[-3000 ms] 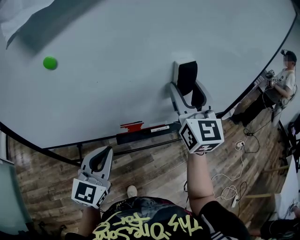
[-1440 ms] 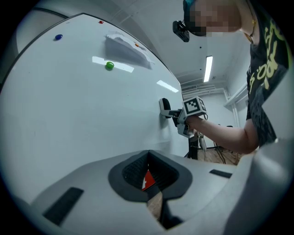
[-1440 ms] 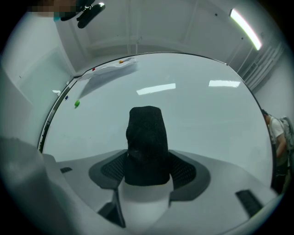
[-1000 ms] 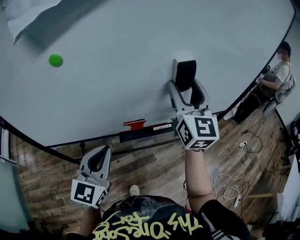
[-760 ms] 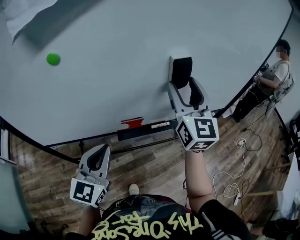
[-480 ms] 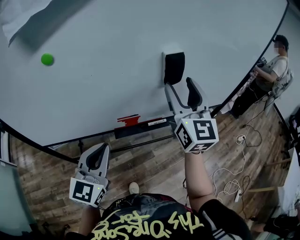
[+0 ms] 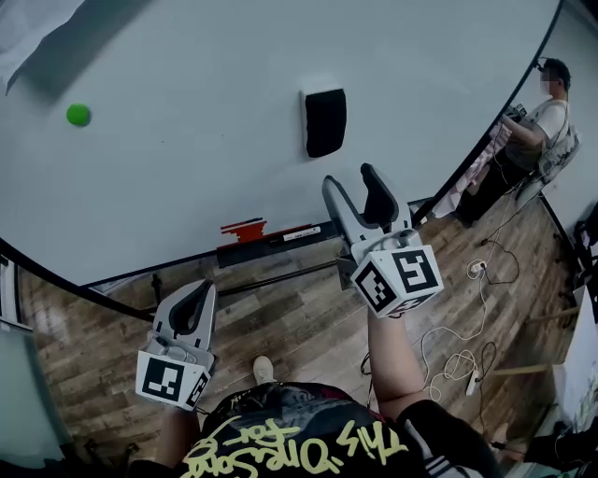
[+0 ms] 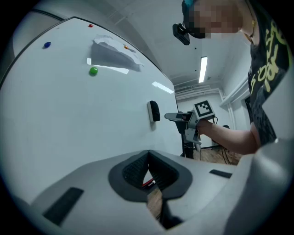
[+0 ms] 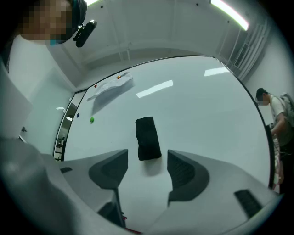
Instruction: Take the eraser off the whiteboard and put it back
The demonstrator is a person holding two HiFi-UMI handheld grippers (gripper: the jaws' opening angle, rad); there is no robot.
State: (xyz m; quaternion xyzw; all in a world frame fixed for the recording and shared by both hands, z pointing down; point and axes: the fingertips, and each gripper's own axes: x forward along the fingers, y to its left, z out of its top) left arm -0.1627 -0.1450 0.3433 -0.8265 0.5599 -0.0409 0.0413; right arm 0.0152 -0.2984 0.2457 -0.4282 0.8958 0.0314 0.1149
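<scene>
The black eraser (image 7: 324, 121) sticks upright on the whiteboard (image 7: 206, 140), with nothing holding it. My right gripper (image 7: 349, 179) hangs just below it, open and empty, a gap between its fingertips and the eraser. In the right gripper view the eraser (image 9: 147, 137) stands beyond the spread jaws of the right gripper (image 9: 147, 166), centred between them. My left gripper (image 7: 207, 291) is low at the left, shut with nothing in it, over the floor. In the left gripper view the left gripper (image 8: 148, 158) shows its jaws meeting, with the eraser (image 8: 154, 111) and the right gripper (image 8: 180, 116) farther along the board.
A green magnet (image 7: 78, 114) sits at the board's upper left, below a pinned paper (image 7: 28, 28). The marker tray (image 7: 280, 245) under the board holds a red marker (image 7: 243, 227). A person (image 7: 547, 103) stands at the far right. Cables (image 7: 448, 355) lie on the wooden floor.
My right gripper, earlier closed around the eraser, has opened and drawn back down and away from the board. The eraser stays on the whiteboard. The left gripper has barely moved.
</scene>
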